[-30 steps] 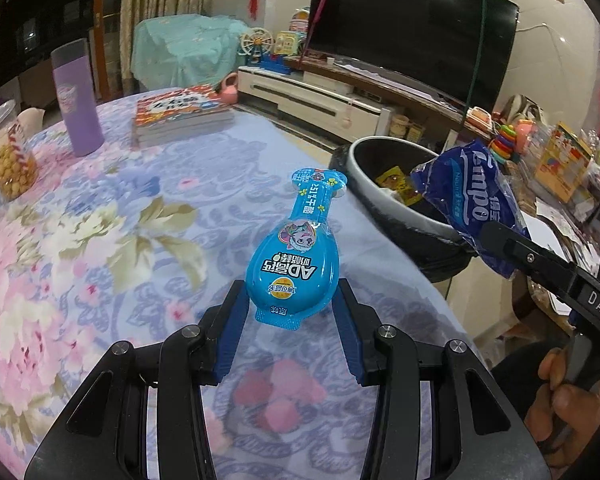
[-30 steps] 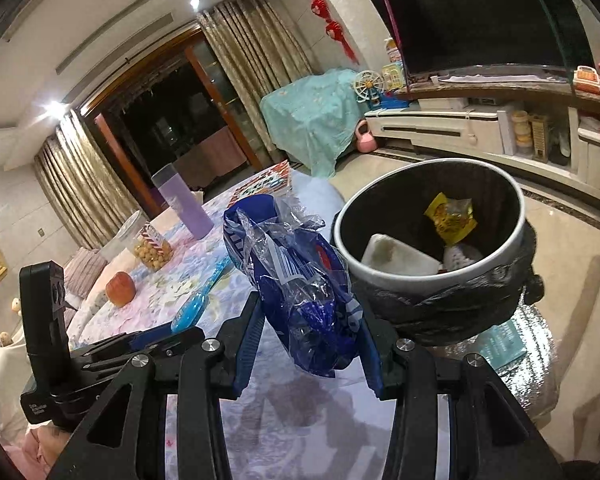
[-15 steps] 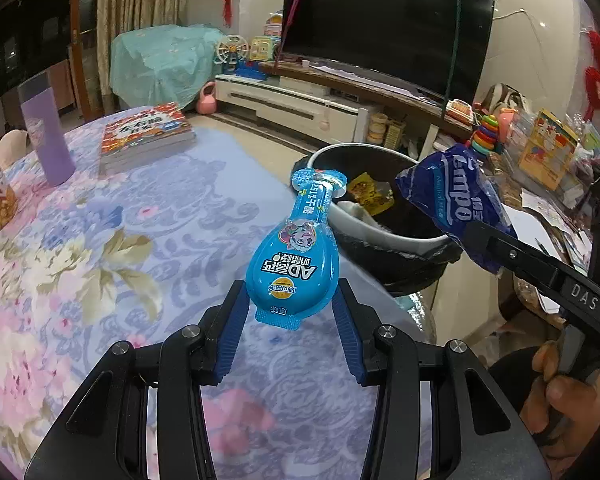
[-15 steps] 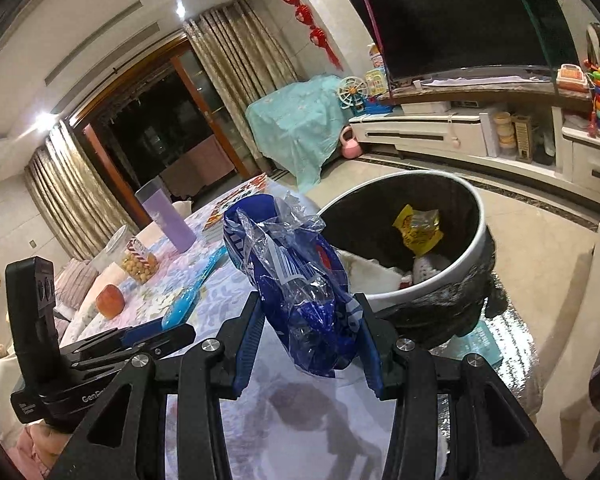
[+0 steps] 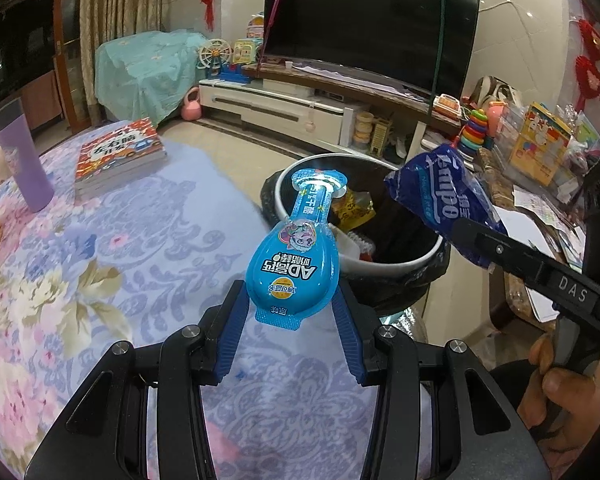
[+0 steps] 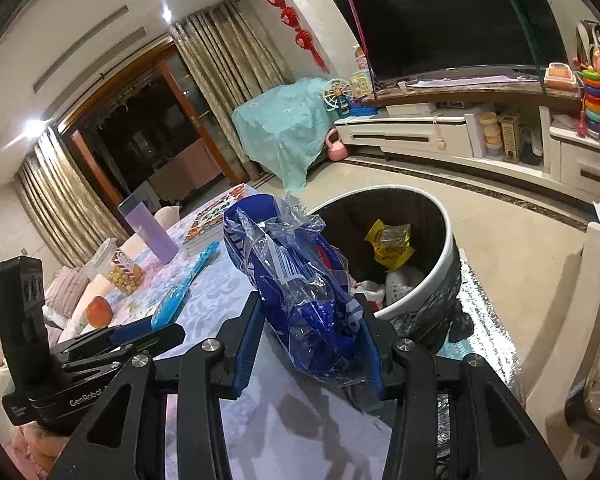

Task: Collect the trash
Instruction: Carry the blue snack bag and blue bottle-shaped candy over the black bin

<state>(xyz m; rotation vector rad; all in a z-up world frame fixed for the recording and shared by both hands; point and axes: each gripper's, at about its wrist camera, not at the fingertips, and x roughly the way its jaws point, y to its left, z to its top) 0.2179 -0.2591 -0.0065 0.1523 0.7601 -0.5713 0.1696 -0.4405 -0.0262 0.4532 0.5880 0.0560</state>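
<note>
My left gripper [image 5: 290, 306] is shut on a light-blue spoon-shaped snack wrapper [image 5: 296, 256], whose narrow end reaches out over the bin's near rim. Beside the table stands a round bin [image 5: 396, 264] with a white rim and black liner, holding a yellow wrapper [image 6: 390, 244] and other scraps. My right gripper [image 6: 310, 328] is shut on a crumpled dark-blue plastic packet [image 6: 300, 284], held above the table edge just left of the bin [image 6: 440, 280]. In the left wrist view that packet [image 5: 440, 196] hangs over the bin's right rim. The left gripper [image 6: 156, 326] shows in the right wrist view with the wrapper [image 6: 188, 284].
A floral tablecloth [image 5: 100, 260] covers the table. On it lie a stack of books [image 5: 120, 152], a purple tumbler [image 5: 18, 160], a snack jar [image 6: 118, 266] and an apple [image 6: 99, 311]. A TV cabinet [image 5: 300, 112] and cluttered shelves stand behind. A hand [image 5: 556, 392] grips the right tool.
Both grippers have carried their trash toward the bin. The bin now lies closer and more centred in both views, with the wrapper's tip over its rim. Both grips are unchanged.
</note>
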